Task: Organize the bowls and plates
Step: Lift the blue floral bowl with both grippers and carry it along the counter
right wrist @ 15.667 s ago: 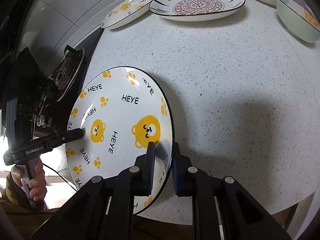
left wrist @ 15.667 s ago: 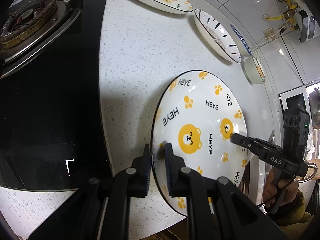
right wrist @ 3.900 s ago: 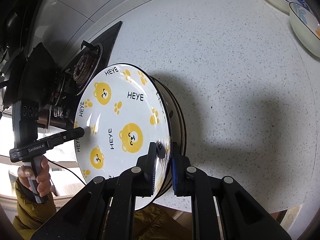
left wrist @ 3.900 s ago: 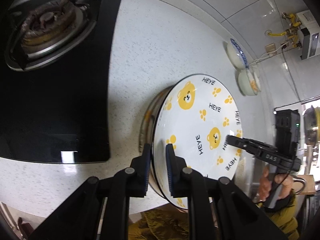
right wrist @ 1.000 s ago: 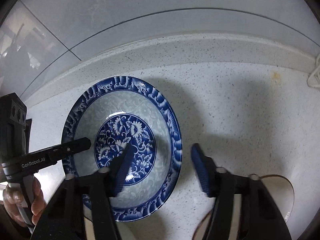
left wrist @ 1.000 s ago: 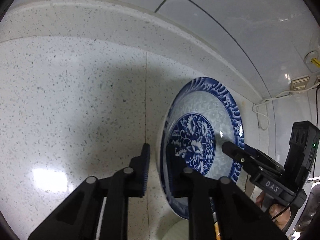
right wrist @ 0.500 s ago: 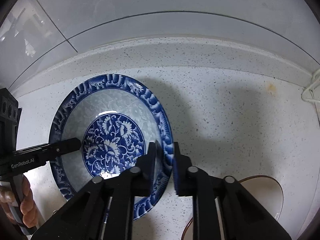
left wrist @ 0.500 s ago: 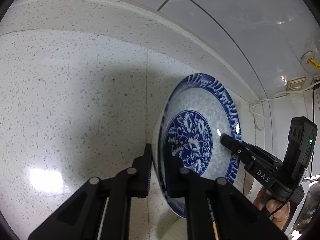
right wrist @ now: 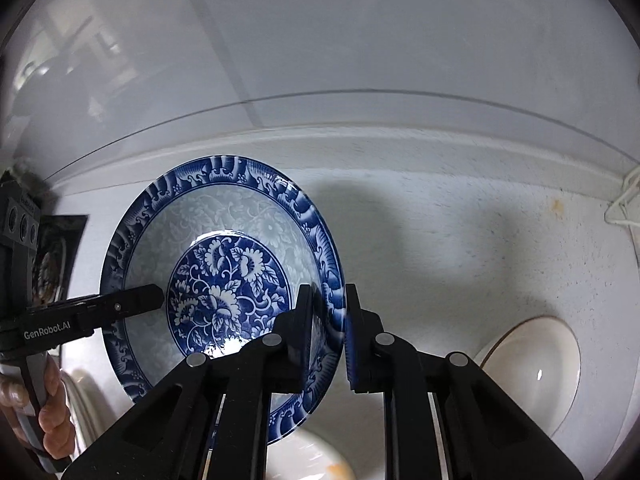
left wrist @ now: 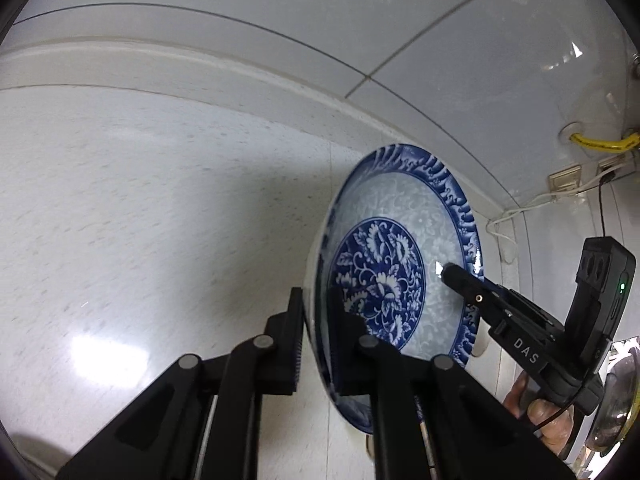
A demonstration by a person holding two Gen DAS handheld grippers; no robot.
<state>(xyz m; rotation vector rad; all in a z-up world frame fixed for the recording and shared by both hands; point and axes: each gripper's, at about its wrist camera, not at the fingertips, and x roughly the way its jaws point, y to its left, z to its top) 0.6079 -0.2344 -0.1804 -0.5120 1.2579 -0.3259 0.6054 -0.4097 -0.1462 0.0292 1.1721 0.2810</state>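
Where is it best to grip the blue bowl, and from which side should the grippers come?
Probably at the rim, from two opposite sides, one finger inside and one outside. The blue bowl is wide and flaring, so only its thin rim fits between fingers. The left gripper and right gripper already clamp it this way.

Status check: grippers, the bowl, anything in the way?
Left gripper and right gripper both shut on blue floral bowl rim. Bowl tilted. White bowl beside.

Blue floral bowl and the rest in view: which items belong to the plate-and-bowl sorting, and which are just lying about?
Part of the job:
- blue floral bowl, rim clamped by left gripper and right gripper
- white bowl
- dish with orange marks, below

Just there:
- yellow pipe
- wall socket
- white cable
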